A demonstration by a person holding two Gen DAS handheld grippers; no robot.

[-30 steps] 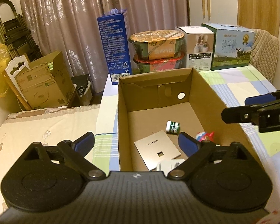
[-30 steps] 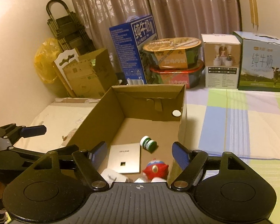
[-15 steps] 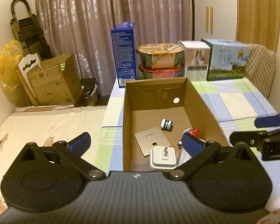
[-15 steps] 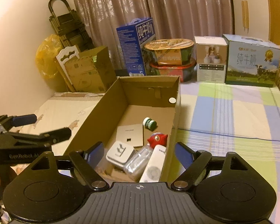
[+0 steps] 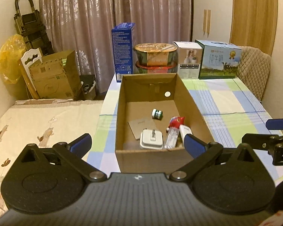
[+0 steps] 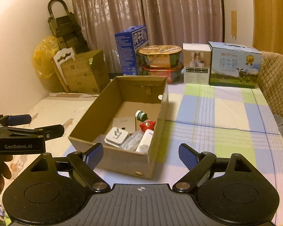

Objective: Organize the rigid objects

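Note:
An open cardboard box (image 5: pixel 196 111) (image 6: pixel 88 124) stands on the checked tablecloth. Inside lie a white plug adapter (image 5: pixel 151 139) (image 6: pixel 116 136), a flat tan TP-Link panel (image 5: pixel 139 127) (image 6: pixel 123 123), a small green-and-white jar (image 5: pixel 157 113) (image 6: pixel 141 115), a red toy (image 5: pixel 176 121) (image 6: pixel 147 125), a clear plastic bottle (image 5: pixel 171 139) (image 6: pixel 131 143) and a white stick-shaped item (image 5: pixel 184 130) (image 6: pixel 145 143). My left gripper (image 5: pixel 137 144) is open and empty, in front of the box's near wall. My right gripper (image 6: pixel 141 155) is open and empty, near the box's front right corner.
At the table's far edge stand a tall blue carton (image 5: pixel 123 50), two stacked noodle bowls (image 5: pixel 155 58), a white box (image 5: pixel 188 59) and a milk carton case (image 5: pixel 219 62). A bed (image 5: pixel 37 120) lies left; a quilted chair (image 5: pixel 253 73) is at the right.
Both grippers have pulled back and up from the box, so its whole inside and front wall now show. Both stay open and empty.

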